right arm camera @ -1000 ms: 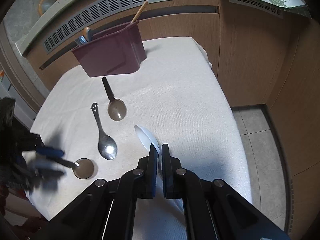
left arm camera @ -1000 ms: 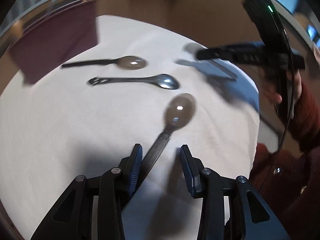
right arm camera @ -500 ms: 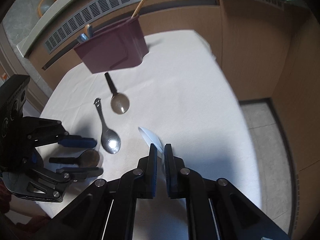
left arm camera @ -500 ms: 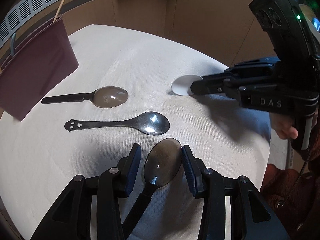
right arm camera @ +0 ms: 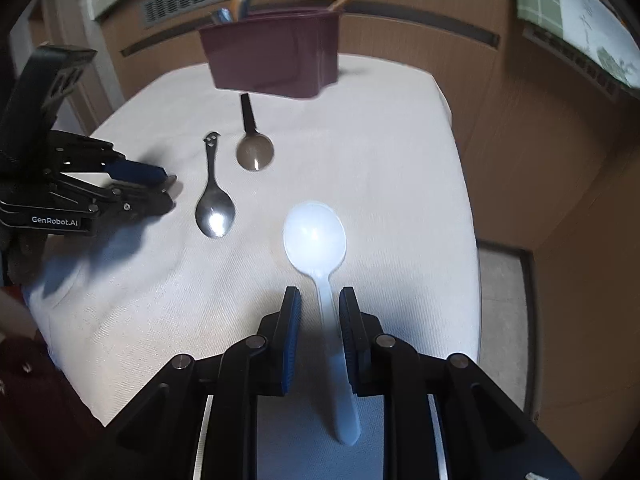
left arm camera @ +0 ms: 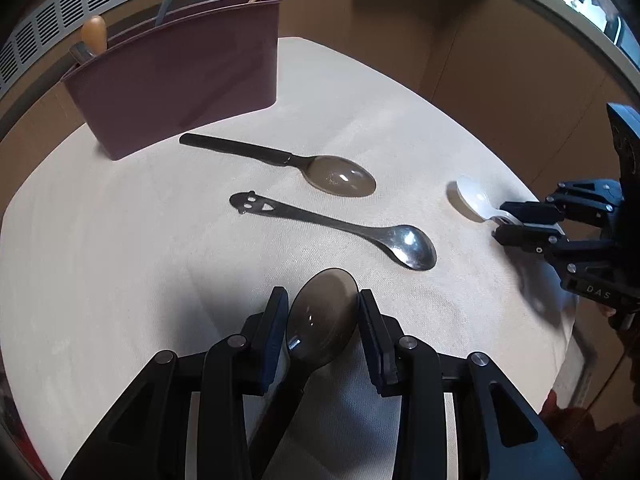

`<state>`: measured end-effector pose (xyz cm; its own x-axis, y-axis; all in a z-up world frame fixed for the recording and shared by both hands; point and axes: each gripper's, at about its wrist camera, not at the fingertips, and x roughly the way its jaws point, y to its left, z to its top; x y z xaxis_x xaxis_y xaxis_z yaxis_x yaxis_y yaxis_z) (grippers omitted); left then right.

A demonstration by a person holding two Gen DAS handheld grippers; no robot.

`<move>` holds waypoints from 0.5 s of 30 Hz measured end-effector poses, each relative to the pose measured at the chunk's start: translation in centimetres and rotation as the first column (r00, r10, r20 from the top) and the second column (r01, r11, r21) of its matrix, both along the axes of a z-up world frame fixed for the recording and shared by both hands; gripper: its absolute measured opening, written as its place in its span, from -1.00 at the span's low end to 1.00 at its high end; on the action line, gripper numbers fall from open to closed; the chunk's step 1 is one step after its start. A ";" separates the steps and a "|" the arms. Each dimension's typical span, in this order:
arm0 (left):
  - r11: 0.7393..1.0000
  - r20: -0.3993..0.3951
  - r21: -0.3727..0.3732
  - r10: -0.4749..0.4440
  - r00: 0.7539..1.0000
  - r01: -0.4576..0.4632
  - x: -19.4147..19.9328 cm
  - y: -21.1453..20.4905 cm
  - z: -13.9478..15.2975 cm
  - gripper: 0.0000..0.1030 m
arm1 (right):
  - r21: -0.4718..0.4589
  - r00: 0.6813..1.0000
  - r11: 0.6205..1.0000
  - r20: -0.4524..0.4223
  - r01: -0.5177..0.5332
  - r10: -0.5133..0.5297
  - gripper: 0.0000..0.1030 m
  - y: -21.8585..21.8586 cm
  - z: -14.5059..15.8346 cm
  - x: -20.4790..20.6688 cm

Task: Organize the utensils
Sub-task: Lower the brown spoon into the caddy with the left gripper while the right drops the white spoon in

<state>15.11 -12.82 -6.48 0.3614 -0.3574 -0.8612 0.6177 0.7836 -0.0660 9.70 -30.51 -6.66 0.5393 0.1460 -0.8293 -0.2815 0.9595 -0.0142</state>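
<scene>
A translucent brown spoon point(left arm camera: 322, 318) lies on the cloth-covered worktop point(left arm camera: 120, 260), bowl pointing away, between the fingers of the left gripper point(left arm camera: 323, 334), which have just been closing and look pressed to its bowl. The right gripper point(right arm camera: 320, 334) has just been opening; a white plastic spoon point(right arm camera: 316, 236) lies loose between its fingers, bowl away. A steel spoon point(left arm camera: 408, 246) and another brown spoon point(left arm camera: 340, 176) lie near a maroon holder point(left arm camera: 180, 80). The worktop's edge is close beside the white spoon.
</scene>
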 end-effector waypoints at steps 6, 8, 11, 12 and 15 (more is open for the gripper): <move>1.000 -0.025 0.011 -0.019 1.000 0.019 0.0 0.7 0.2 -0.27 | -0.047 0.999 0.998 -0.013 -0.038 0.037 -0.56 1.4 0.0 3.2; 1.000 -0.038 0.003 -0.024 0.999 0.024 0.2 1.2 0.1 -0.27 | -0.019 0.998 0.999 -0.034 -0.049 0.049 -0.50 1.4 0.1 4.3; 0.999 -0.053 0.000 -0.045 0.998 0.045 -0.2 1.5 0.1 -0.27 | -0.050 0.992 0.992 -0.054 -0.118 0.115 -0.47 2.3 0.1 5.3; 0.999 -0.052 0.006 -0.054 0.997 0.054 -0.4 1.5 0.2 -0.26 | -0.060 0.990 0.989 -0.056 -0.135 0.132 -0.47 2.6 0.0 5.6; 0.996 -0.048 0.028 -0.079 0.996 0.081 -0.7 1.3 0.1 -0.20 | -0.042 0.984 0.985 -0.065 -0.166 0.163 -0.46 3.1 0.0 6.6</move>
